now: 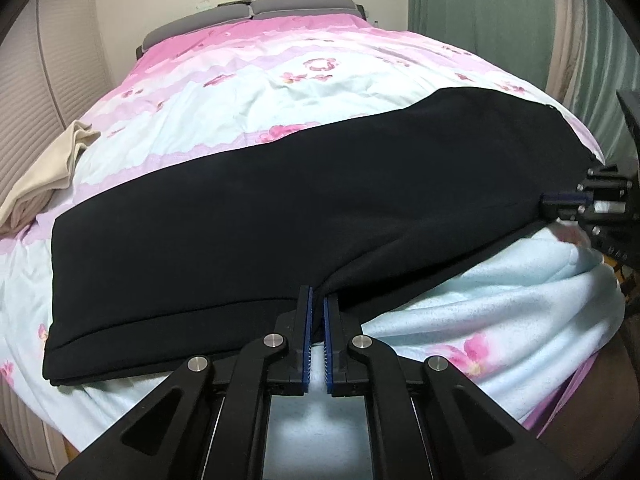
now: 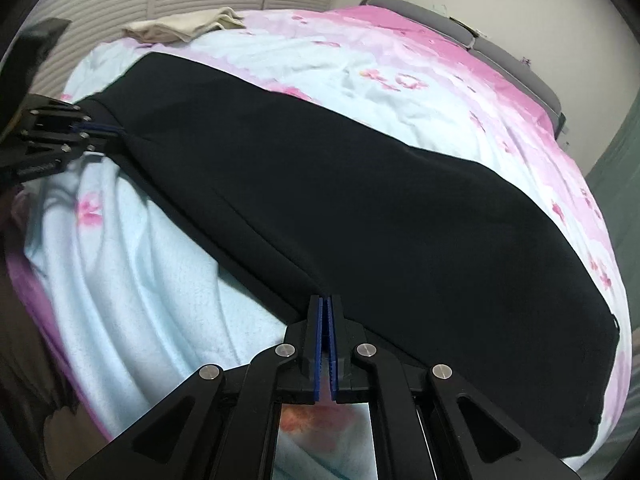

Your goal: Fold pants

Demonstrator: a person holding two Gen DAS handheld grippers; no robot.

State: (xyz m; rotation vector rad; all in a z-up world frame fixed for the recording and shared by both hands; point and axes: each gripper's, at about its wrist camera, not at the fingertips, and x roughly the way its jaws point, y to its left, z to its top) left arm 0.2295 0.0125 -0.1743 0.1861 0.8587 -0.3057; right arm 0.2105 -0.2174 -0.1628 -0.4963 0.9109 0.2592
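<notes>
Black pants lie stretched lengthwise across the near part of a bed, legs stacked one on the other. My left gripper is shut on the pants' near edge, the cloth pinched between its blue pads. It also shows in the right wrist view at the far left. My right gripper is shut on the near edge of the pants further right. It also shows in the left wrist view at the right edge, clamped on the cloth.
The bed carries a pink and pale blue floral quilt that hangs over the near edge. A folded beige garment lies at the far left of the bed. A grey headboard is at the far end. Green curtains hang at the right.
</notes>
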